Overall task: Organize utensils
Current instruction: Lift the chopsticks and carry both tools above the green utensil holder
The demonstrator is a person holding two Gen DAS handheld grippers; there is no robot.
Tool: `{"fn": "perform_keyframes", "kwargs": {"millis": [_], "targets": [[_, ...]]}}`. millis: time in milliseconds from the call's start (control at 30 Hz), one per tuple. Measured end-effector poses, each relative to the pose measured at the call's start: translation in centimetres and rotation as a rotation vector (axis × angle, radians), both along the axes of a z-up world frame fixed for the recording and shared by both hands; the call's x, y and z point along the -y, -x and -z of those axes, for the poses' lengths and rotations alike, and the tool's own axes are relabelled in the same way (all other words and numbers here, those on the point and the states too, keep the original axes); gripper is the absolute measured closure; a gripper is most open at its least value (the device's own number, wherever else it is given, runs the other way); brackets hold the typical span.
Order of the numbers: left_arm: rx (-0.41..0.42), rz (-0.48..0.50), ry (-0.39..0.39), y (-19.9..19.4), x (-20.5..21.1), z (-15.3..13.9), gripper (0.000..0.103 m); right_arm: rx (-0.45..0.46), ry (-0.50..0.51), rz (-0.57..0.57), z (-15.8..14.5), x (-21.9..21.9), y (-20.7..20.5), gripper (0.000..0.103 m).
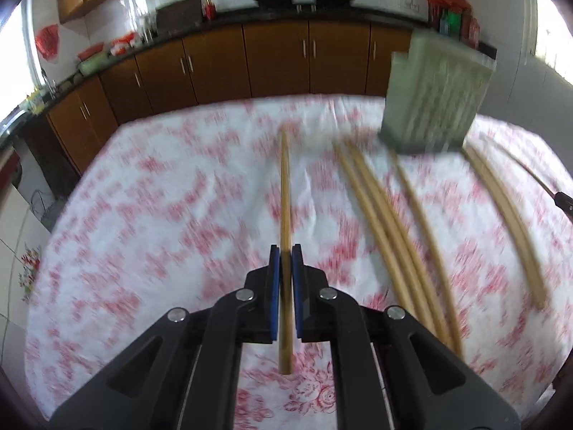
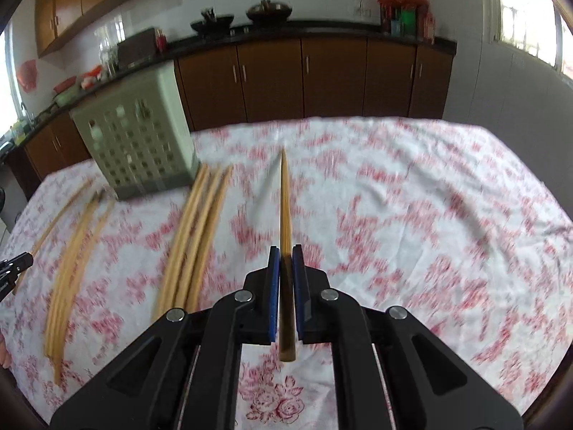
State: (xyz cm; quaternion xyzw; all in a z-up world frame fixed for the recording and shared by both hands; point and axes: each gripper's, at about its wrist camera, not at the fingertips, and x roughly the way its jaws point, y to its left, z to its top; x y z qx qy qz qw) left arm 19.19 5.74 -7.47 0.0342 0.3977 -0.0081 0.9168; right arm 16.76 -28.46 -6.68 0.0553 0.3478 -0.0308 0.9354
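My left gripper (image 1: pixel 285 251) is shut on one bamboo chopstick (image 1: pixel 285 193) that points forward above the table. My right gripper (image 2: pixel 285 252) is shut on another bamboo chopstick (image 2: pixel 285 200), also pointing forward. A pale green perforated utensil holder (image 1: pixel 435 95) stands on the table at the far right of the left wrist view and at the far left of the right wrist view (image 2: pixel 138 136). Several loose chopsticks (image 1: pixel 390 222) lie on the cloth in front of the holder; they also show in the right wrist view (image 2: pixel 193 236). Both views are motion-blurred.
The table (image 1: pixel 161 197) has a white cloth with red flowers. More chopsticks (image 2: pixel 71 268) lie at the left in the right wrist view. The tip of the other gripper (image 2: pixel 16 263) shows at the left edge. Brown kitchen cabinets (image 1: pixel 279 57) run behind the table.
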Motion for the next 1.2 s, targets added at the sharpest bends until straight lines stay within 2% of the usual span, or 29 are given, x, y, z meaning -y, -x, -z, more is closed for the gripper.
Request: {"fn": "perform_keyframes", "kwargs": {"millis": [200, 333, 500, 600, 700, 733, 767, 833, 1000, 1167, 1200], "targets": [[0.19, -0.028, 0.061, 0.4, -1.0, -7.4, 0.095, 0.166, -0.01, 0.022, -5.4, 1.0, 0.7, 0.095], [0.266, -0.047, 0.084, 0.1, -1.5, -10.8, 0.095, 0.236, -0.01, 0.024, -7.6, 1.1, 1.0, 0.095], [0.293, -0.06, 0.061, -0.9, -1.6, -12.6, 0.095, 0.278, 0.004, 0.023, -9.4, 1.3, 0.5, 0.096], [0.295, -0.062, 0.044, -1.6, -1.5, -13.1, 0.095, 0.257, 0.005, 0.009, -9.8, 1.2, -0.4, 0.096], [0.303, -0.055, 0.045, -1.3, -1.4, -13.2, 0.095, 0.181, -0.019, -0.006, -8.7, 1.5, -0.9, 0.095], [0.305, -0.054, 0.047, -1.2, -1.4, -13.2, 0.095, 0.152, -0.018, -0.001, -7.9, 1.7, -0.8, 0.089], [0.307, -0.054, 0.046, -1.0, -1.4, -13.1, 0.095, 0.121, -0.019, 0.011, -6.9, 2.1, -0.6, 0.078], [0.311, -0.052, 0.044, -0.8, -1.5, -12.9, 0.095, 0.072, -0.034, 0.039, -4.6, 3.2, 0.0, 0.069], [0.311, -0.049, 0.043, -0.4, -1.4, -12.8, 0.095, -0.085, -0.064, 0.046, 1.0, 4.6, 1.2, 0.069], [0.313, -0.048, 0.036, -0.3, -1.3, -12.7, 0.095, -0.165, -0.032, 0.036, 3.8, 4.3, 2.3, 0.071], [0.313, -0.048, 0.035, -0.3, -1.3, -12.7, 0.095, -0.173, -0.027, 0.036, 4.1, 4.4, 2.5, 0.075]]}}
